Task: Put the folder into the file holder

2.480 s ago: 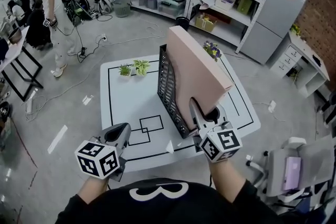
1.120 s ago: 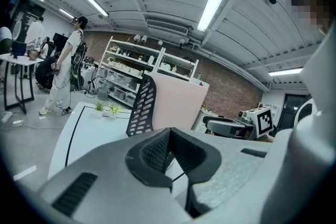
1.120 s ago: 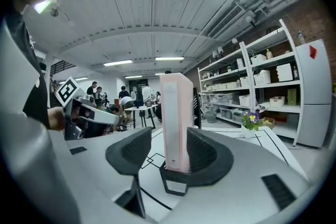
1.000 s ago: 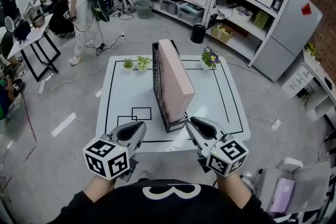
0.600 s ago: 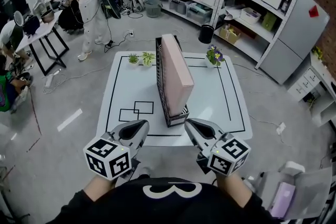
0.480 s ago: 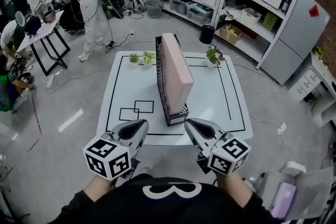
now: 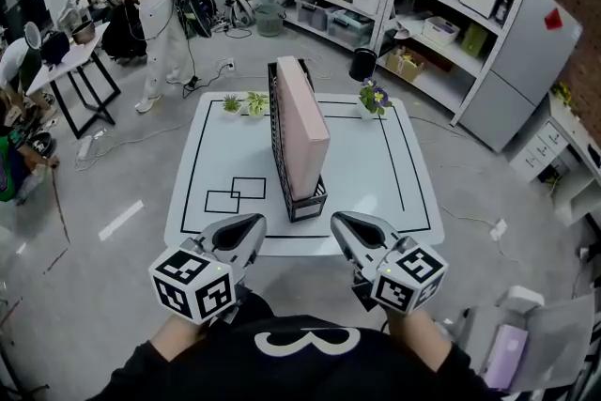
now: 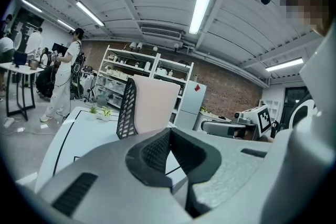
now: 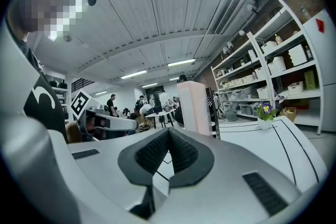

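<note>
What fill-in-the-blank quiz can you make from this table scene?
The pink folder stands upright inside the black mesh ____.
Both the left gripper and the right gripper have their jaws ____, holding nothing.
In the head view, the flower pot sits on the table to the folder's ____.
Missing words: file holder; shut; right.

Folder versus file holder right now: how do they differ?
The folder is plain pink and solid; the file holder is black mesh. The folder stands inside, while the file holder sits on the white table around it. At the near end the folder rises above the file holder's low front lip. Both stand upright, aligned lengthwise.
</note>
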